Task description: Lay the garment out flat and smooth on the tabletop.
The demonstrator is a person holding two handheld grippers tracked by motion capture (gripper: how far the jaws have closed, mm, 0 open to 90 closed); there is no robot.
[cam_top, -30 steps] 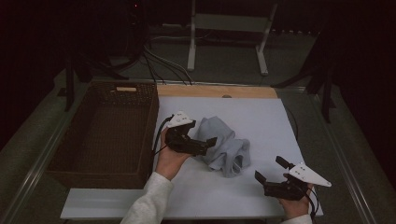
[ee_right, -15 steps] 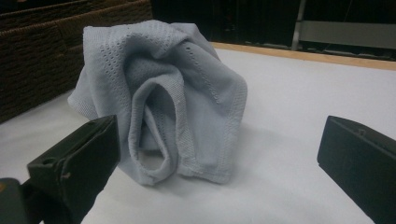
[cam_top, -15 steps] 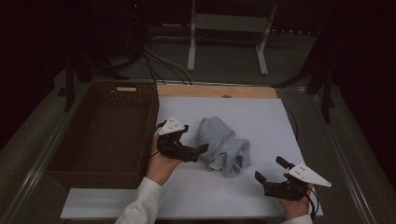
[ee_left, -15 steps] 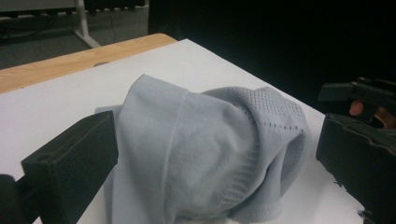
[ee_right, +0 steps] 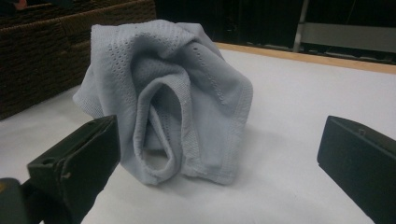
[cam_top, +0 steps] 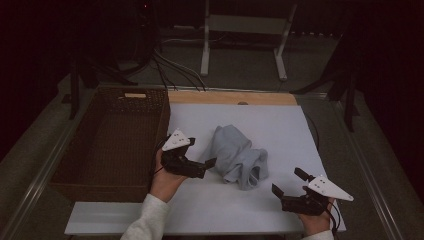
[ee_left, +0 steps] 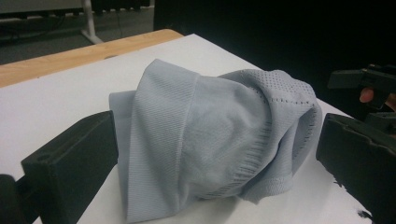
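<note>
A crumpled grey cloth (cam_top: 239, 156) folds over itself on the table (cam_top: 280, 125), hiding its inner layers and underside, so its kind cannot be told. The left gripper (cam_top: 202, 167) covers part of the person's left hand (cam_top: 165, 180); both forearms are cut by the high view's bottom edge. The wicker basket (cam_top: 107, 145) floor is too dark to make out.

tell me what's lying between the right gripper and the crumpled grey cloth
Nothing: in the high view only bare white tabletop separates the right gripper from the crumpled pale grey knit cloth. The right gripper view shows the same bare white stretch before its open jaws.
</note>
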